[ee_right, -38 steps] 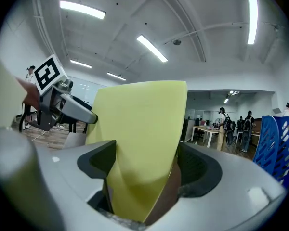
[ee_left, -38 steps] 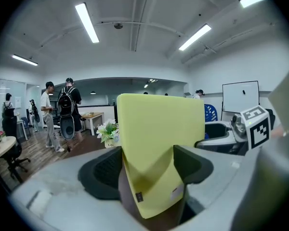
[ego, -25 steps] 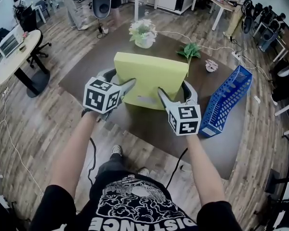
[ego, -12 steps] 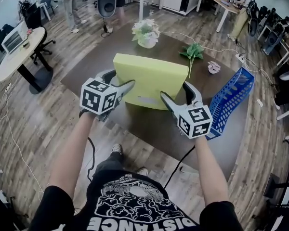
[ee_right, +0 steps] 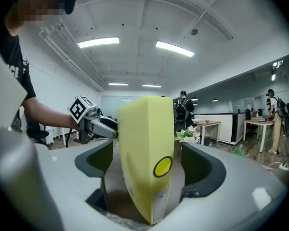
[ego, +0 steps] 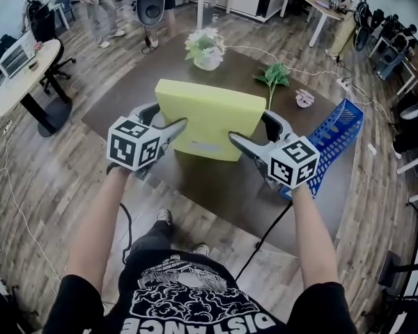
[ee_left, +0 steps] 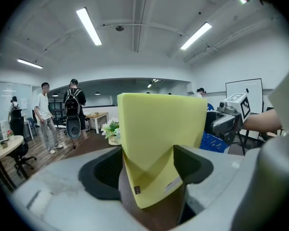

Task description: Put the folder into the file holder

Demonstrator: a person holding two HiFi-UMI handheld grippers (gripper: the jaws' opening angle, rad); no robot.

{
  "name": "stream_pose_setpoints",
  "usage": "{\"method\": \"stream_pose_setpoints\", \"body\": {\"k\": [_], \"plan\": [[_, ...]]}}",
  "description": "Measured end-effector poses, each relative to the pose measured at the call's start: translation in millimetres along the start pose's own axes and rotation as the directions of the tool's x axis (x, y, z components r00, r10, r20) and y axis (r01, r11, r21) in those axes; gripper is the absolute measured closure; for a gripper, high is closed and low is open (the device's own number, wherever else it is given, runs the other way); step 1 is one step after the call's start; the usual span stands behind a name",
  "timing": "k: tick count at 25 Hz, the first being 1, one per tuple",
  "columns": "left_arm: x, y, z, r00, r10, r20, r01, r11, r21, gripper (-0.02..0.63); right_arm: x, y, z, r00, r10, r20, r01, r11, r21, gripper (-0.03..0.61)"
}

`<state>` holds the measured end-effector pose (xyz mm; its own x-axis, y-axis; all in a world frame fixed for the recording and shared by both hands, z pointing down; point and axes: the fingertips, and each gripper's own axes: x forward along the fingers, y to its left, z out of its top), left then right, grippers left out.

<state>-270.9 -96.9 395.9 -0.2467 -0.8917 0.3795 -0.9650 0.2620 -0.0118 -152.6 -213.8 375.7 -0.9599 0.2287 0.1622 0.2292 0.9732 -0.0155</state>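
1. The folder (ego: 209, 117), a yellow box type, stands tilted above the near half of the brown surface (ego: 118, 106), between the 2 grippers. Whether its lower edge touches the surface cannot be determined.
2. The left gripper (ego: 164, 117) is clenched on the folder's left edge. In the left gripper view, both pads bear on the yellow faces near the bottom corner.
3. The right gripper (ego: 253, 127) is released. Its jaws have just been opening. The folder's spine, which carries a round yellow label (ee_right: 163, 166), stands between them, with a narrow gap visible at each pad.
4. The file holder (ego: 331, 145), blue and slotted, lies at the right edge of the surface. It is just beside the right gripper and apart from the folder.
5. A potted flower arrangement (ego: 205, 47) stands at the far edge of the surface, behind the folder. A green sprig (ego: 273, 74) lies to its right. A small pale object (ego: 305, 98) lies between the sprig and the file holder.
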Motion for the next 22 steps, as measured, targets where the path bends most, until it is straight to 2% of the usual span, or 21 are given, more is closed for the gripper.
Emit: {"method": "stream_pose_setpoints", "body": {"k": [3,7,14,17,22], "plan": [[-0.3,0.9,1.4,1.0,0.008,-0.002,-0.008,1.0,0.001,0.268,8.7,2.0,5.8,0.994,0.105,-0.011,-0.104,0.994,0.03,0.125],[-1.8,-4.9,-4.1,1.0,0.004,-0.013,-0.004,1.0,-0.001,0.268,15.4,4.0,4.5,0.982,0.187,-0.022,-0.185,0.98,0.073,0.117],[-0.5,-2.1,-1.2,1.0,0.022,-0.021,-0.022,1.0,0.008,0.268,32.3,16.1,9.9,0.942,0.331,-0.05,-0.329,0.943,0.054,0.103],[0.2,-2.5,-1.4,0.999,0.027,-0.022,-0.027,1.0,0.007,0.268,36.1,21.4,9.9,0.927,0.369,-0.059,-0.367,0.929,0.045,0.103],[1.0,-3.4,-2.6,0.999,0.033,-0.026,-0.033,0.999,0.01,0.268,39.7,20.4,9.5,0.918,0.392,-0.055,-0.389,0.92,0.05,0.114]]}}
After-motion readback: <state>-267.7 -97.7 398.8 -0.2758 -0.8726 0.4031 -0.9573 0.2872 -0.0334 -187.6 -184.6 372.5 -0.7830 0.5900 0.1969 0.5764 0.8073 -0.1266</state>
